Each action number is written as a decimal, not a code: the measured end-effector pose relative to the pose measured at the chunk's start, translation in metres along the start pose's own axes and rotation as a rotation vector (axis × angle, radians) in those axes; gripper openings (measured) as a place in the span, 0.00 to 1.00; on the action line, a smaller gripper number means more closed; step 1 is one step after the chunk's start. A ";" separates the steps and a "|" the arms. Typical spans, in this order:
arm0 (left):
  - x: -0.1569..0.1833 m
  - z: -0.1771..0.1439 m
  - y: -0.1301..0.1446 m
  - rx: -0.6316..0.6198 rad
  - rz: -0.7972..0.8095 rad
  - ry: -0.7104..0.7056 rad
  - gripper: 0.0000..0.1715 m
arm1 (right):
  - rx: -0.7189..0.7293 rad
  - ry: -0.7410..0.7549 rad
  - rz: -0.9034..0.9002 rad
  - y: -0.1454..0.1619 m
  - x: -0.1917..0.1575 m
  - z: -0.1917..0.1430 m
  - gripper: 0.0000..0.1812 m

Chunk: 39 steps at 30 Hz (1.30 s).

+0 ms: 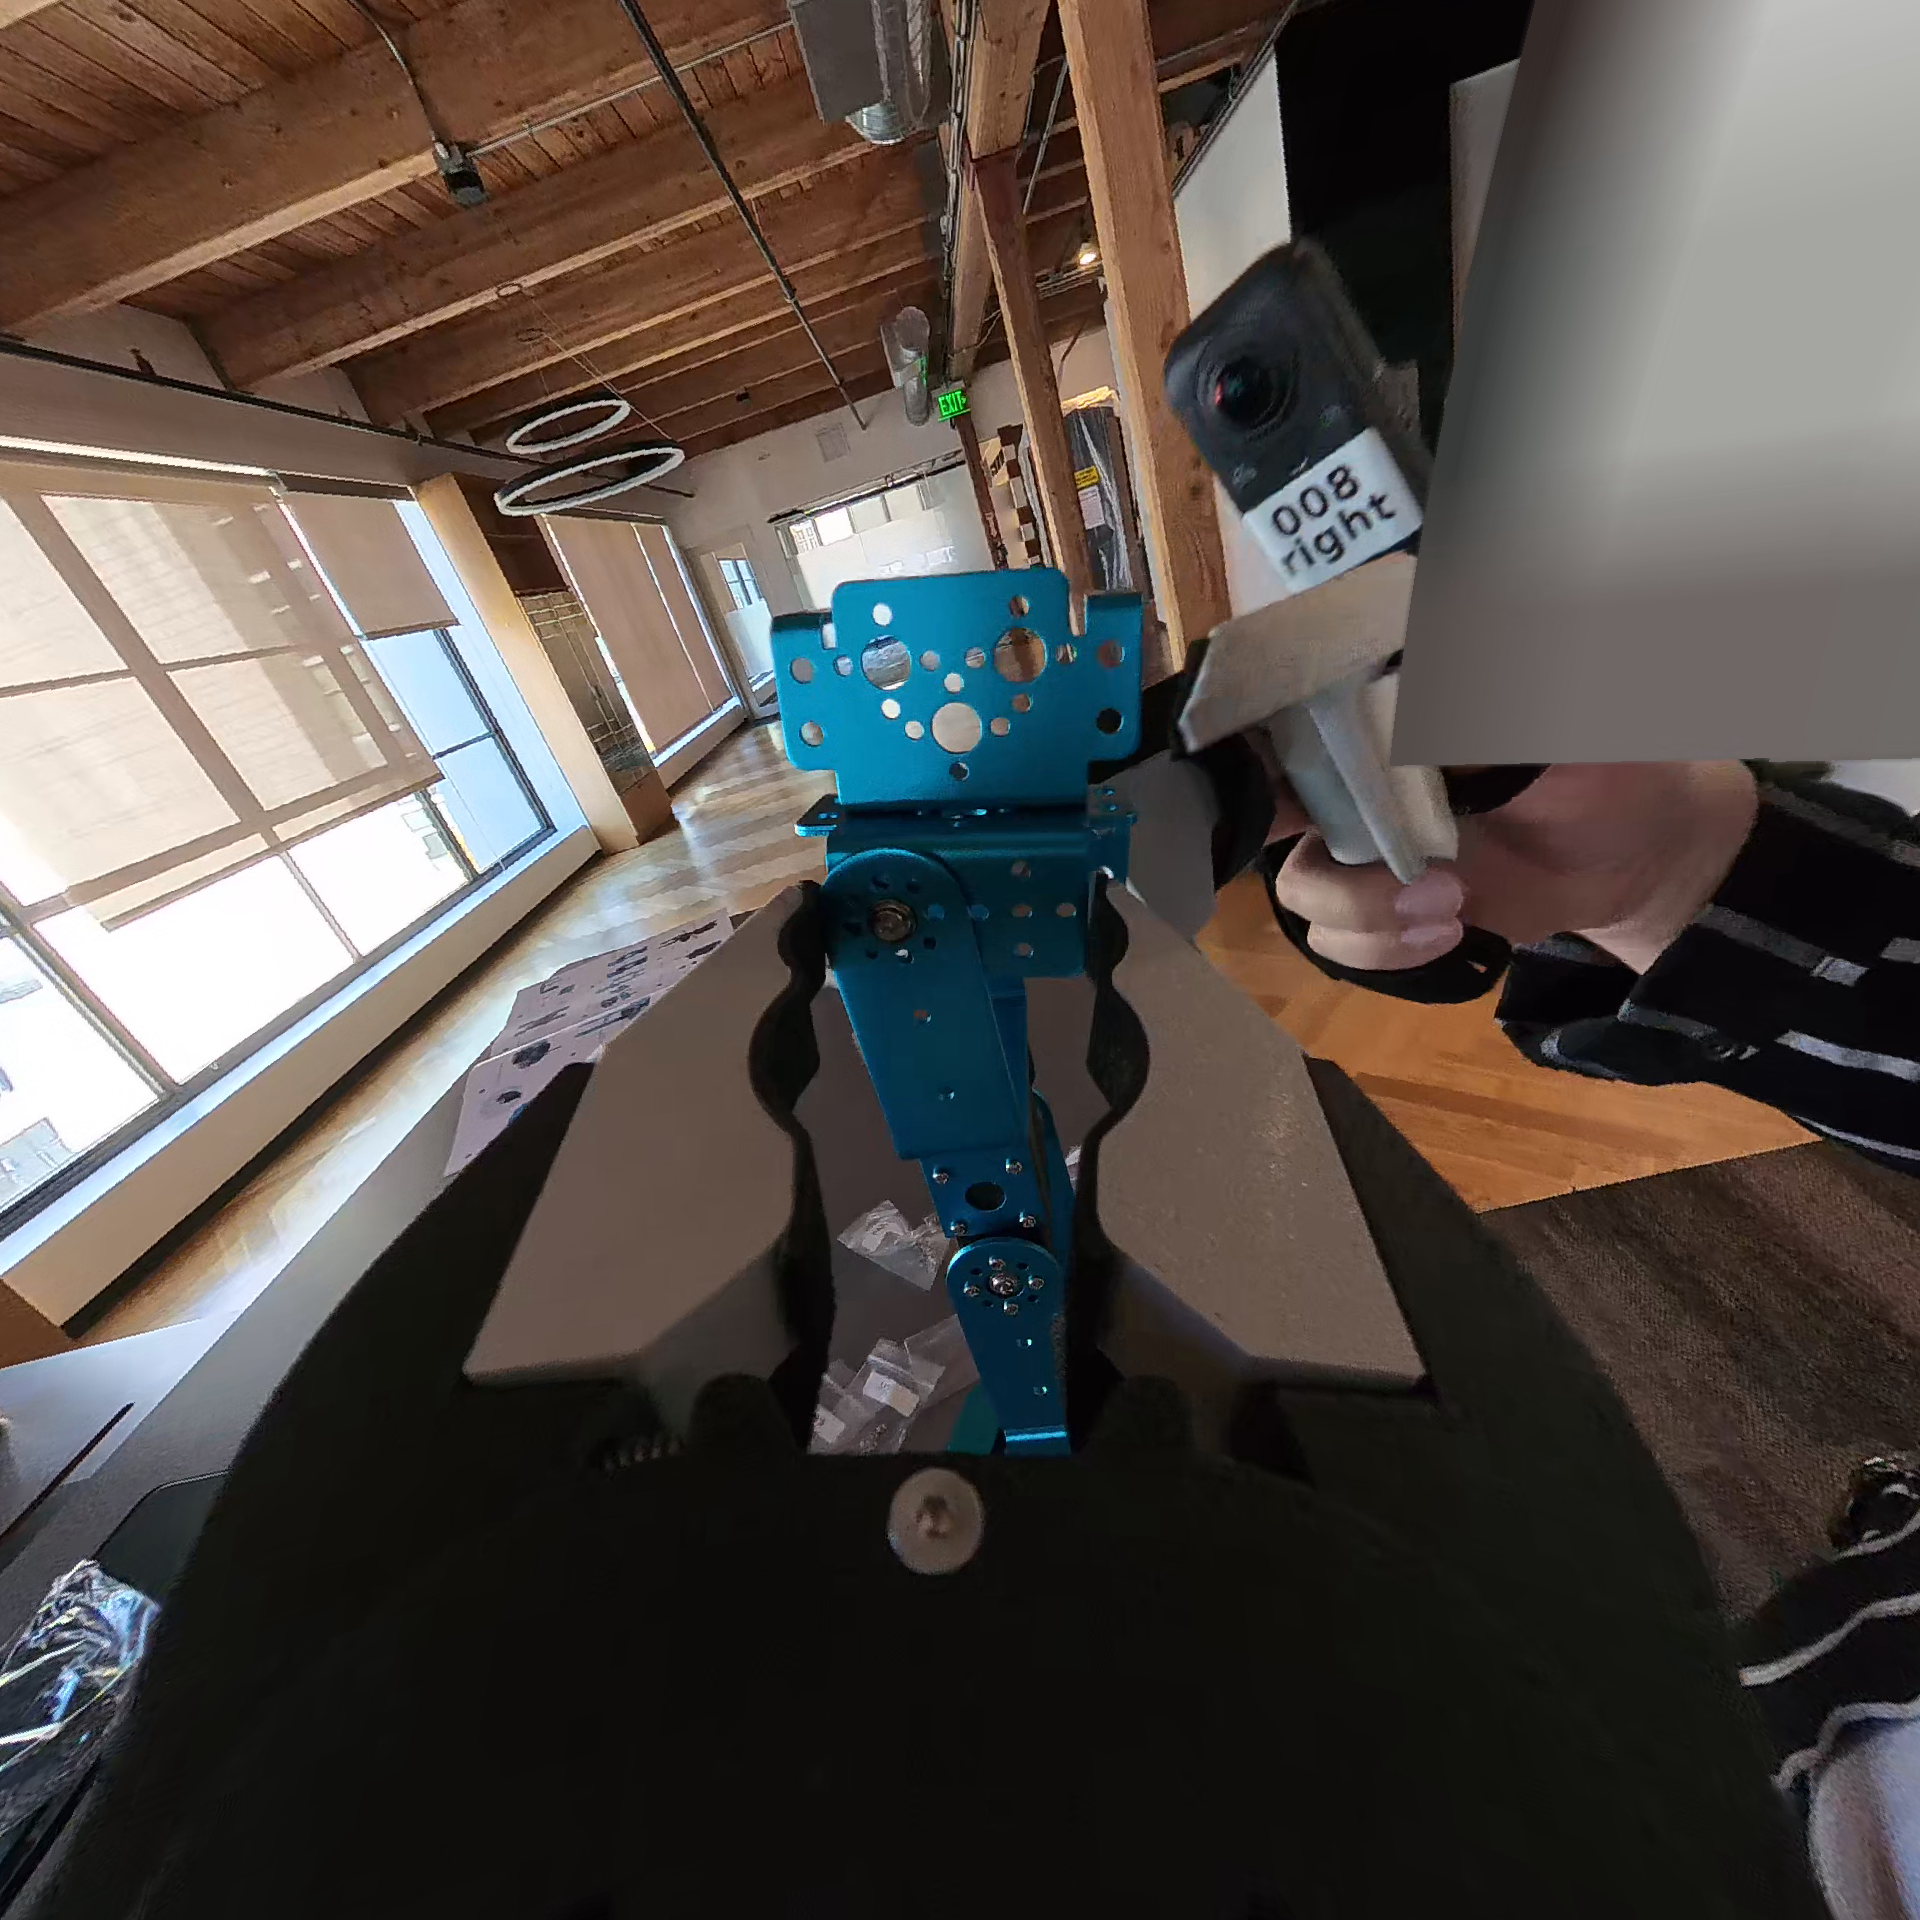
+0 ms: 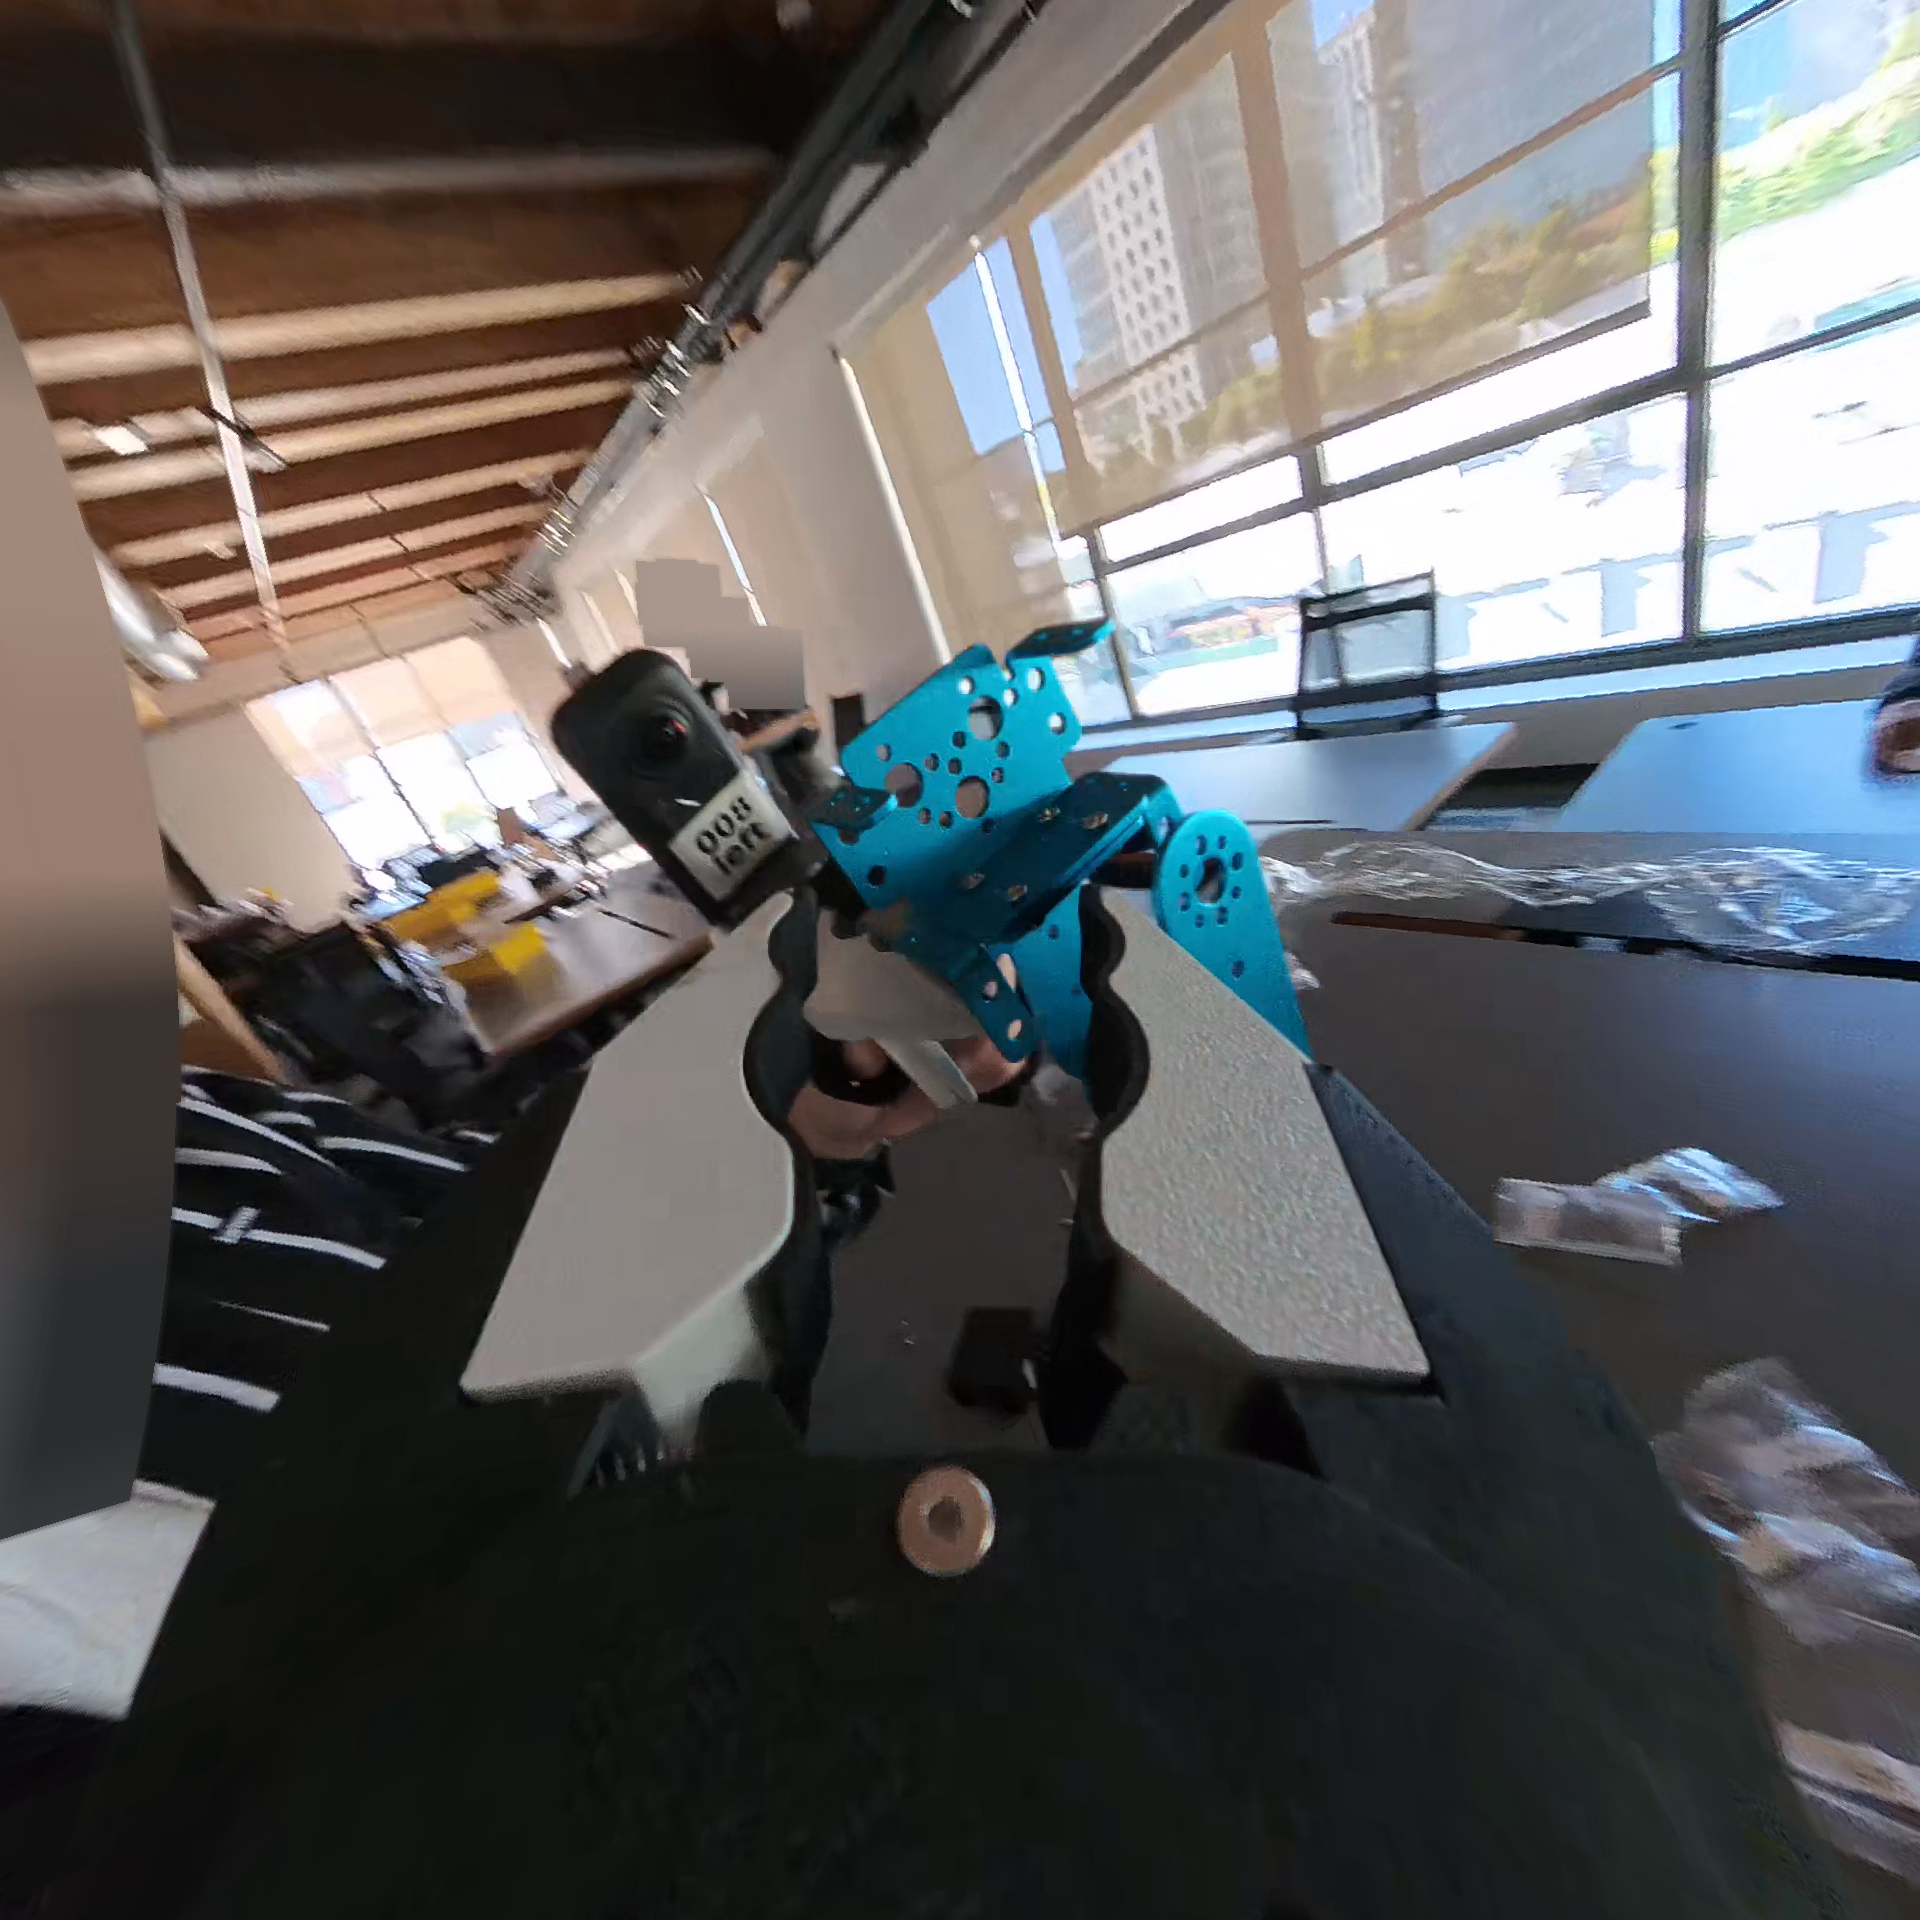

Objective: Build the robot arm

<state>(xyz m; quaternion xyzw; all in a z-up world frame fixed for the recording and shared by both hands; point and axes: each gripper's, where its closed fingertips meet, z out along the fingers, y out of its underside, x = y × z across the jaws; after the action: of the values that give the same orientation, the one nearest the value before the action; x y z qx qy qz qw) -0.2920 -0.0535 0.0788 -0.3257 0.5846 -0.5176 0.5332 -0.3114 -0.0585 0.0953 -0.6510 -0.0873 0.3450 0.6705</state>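
**Blue bracket raised above the dark bench**

Left tongs (image 1: 951,1049) clasped the blue metal bracket assembly (image 1: 951,831) aloft. Right tongs (image 2: 940,1039) stood agape, empty, just beside it. Small plastic bags (image 2: 1621,1210) littered the dark bench (image 2: 1558,1039); timber ceiling (image 1: 260,156), tall windows (image 2: 1507,416).
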 end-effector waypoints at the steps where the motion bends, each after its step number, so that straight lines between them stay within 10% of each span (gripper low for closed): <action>1: 0.000 0.000 0.000 -0.004 0.007 -0.005 0.28 | -0.022 0.036 -0.033 0.001 0.002 0.001 0.27; 39: -0.007 0.000 -0.004 -0.093 0.064 -0.085 0.32 | -0.011 0.562 -0.246 -0.001 0.017 0.011 0.20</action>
<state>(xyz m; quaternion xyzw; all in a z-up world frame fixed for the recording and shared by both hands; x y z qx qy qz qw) -0.2913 -0.0476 0.0846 -0.3527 0.5953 -0.4581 0.5580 -0.3049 -0.0397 0.0918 -0.7090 0.0216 0.0669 0.7017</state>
